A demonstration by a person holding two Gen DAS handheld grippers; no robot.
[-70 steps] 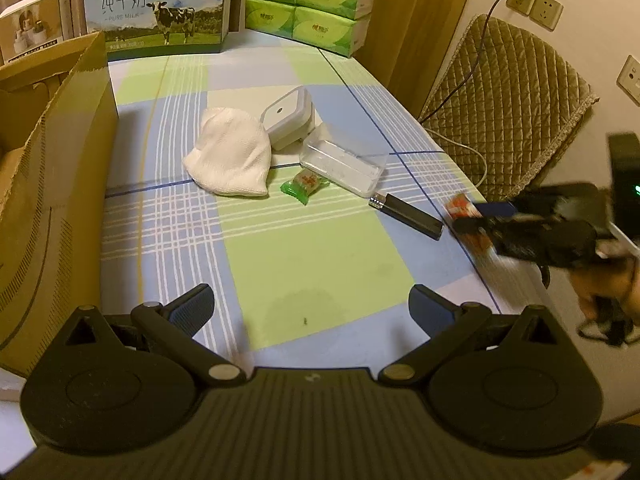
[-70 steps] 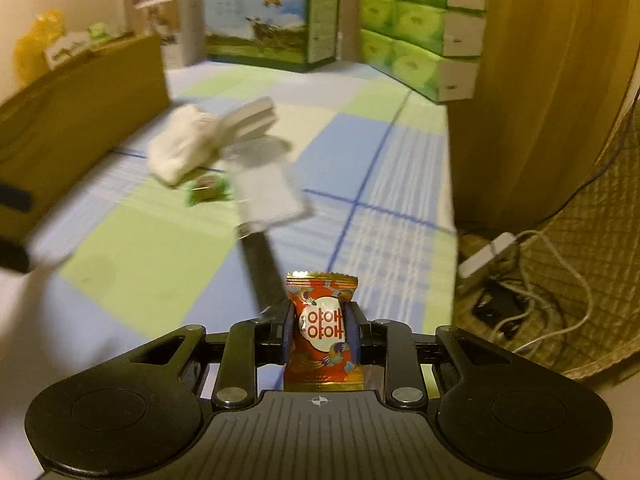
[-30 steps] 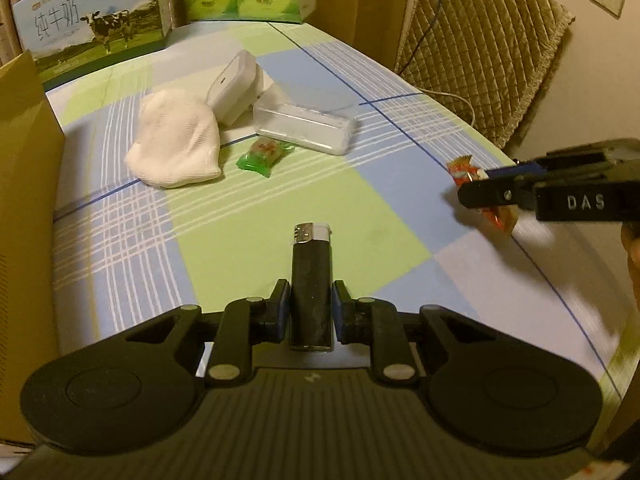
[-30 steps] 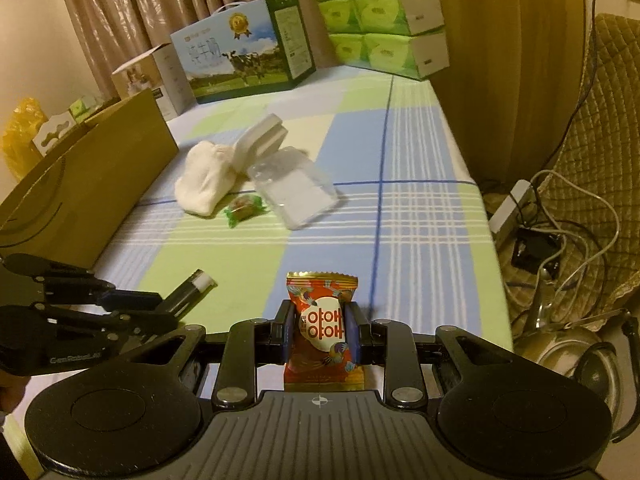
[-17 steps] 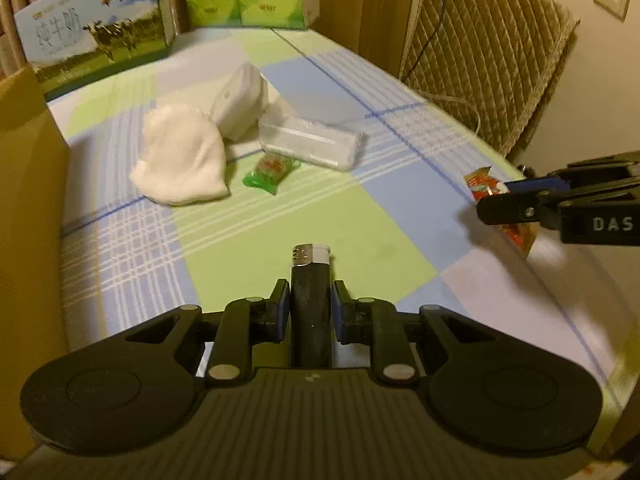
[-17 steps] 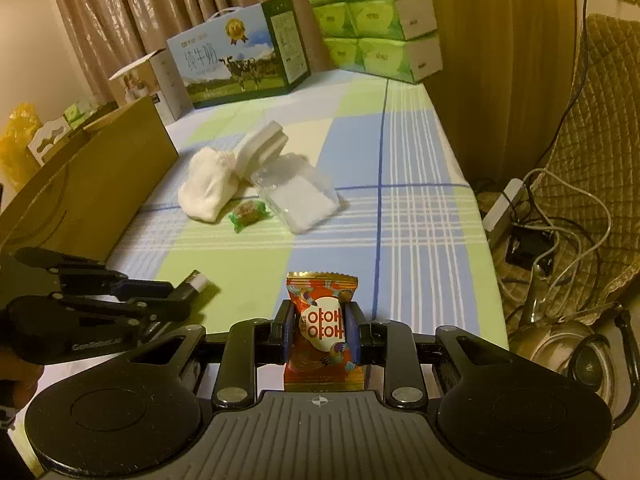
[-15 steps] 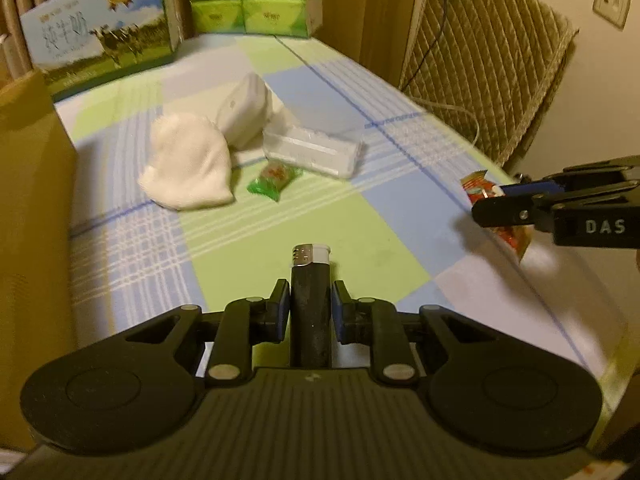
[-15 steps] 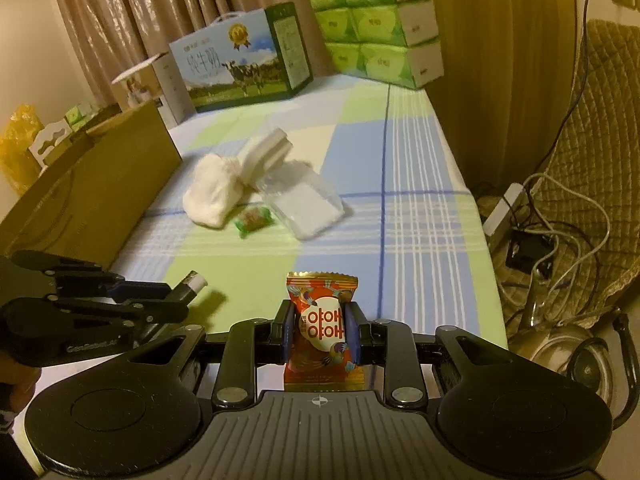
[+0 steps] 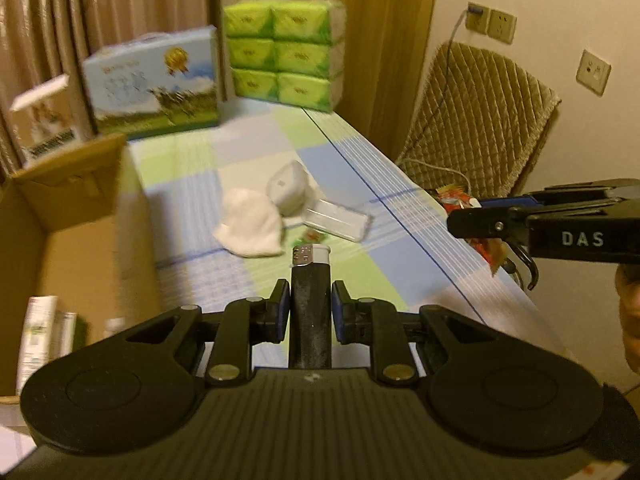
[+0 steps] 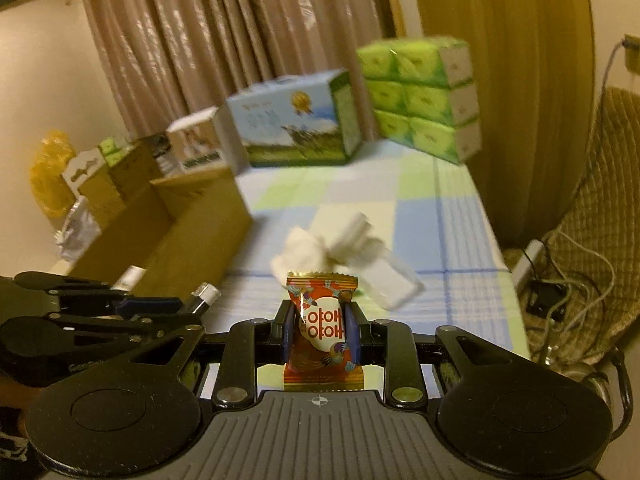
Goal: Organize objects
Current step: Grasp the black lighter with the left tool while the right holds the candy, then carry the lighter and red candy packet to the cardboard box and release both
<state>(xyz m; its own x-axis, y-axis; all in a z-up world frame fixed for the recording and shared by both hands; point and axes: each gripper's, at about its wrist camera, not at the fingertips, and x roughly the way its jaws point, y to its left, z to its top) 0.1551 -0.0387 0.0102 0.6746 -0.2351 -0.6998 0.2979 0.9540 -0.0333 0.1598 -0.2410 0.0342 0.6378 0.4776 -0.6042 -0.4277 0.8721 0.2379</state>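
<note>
Gripping one small thing apiece, both tools hang above the near end of the checked tablecloth (image 9: 400, 256). The left gripper (image 9: 311, 307) has its jaws clamped on a black lighter (image 9: 310, 296), held upright with its metal cap pointing toward twelve o'clock, so the body sits squarely between the pads. The right gripper (image 10: 317, 330) has its jaws closed on a red candy packet (image 10: 322, 330), pinched across its middle with the crimped top edge standing free above the fingers; that hold looks firm enough for a crinkly wrapper.

From the left gripper's camera, the open cardboard box (image 9: 86, 236) stands at about nine to ten o'clock, its flap raised and a few cartons visible inside. I take it as the likely place for both items, since it is the only open container near at hand.

Left lying on the cloth toward twelve o'clock are a white cloth (image 9: 250, 228), a white rounded case (image 9: 288, 188) just behind it, a clear plastic box (image 9: 338, 220) beside that, and a small green candy (image 9: 314, 236) in front, partly hidden by the lighter's cap. Those look to be waiting their turn.
</note>
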